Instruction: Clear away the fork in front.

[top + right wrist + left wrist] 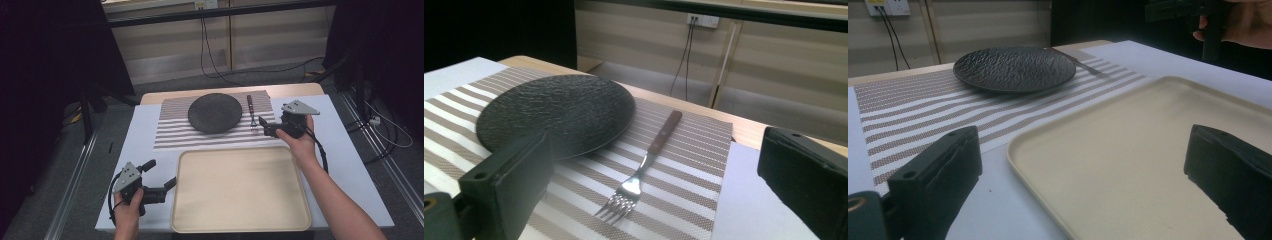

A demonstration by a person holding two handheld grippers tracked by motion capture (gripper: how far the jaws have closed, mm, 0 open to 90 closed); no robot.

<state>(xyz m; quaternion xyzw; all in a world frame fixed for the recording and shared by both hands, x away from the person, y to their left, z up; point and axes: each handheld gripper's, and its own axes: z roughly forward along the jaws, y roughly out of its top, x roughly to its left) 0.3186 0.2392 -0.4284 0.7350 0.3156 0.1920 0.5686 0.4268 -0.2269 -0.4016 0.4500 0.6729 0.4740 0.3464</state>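
Observation:
A round black textured plate (215,113) (1015,67) (559,112) lies on a brown-and-white striped placemat (170,132) (684,200). To its right on the mat is a fork (251,112) (644,165) (1083,64) with a wooden handle, tines toward me. My right gripper (263,127) (654,172) hovers open just short of the fork's tines, which show between its jaws. My left gripper (161,174) (1083,165) is open with nothing in it, low at the left edge of a large beige tray (240,190) (1148,140).
A white sheet (145,130) covers the table under the mat and tray. Cables (210,55) run along the floor beyond the far edge. Dark stands flank the table on both sides. In the left gripper view, the other hand with its gripper (1198,15) shows at top right.

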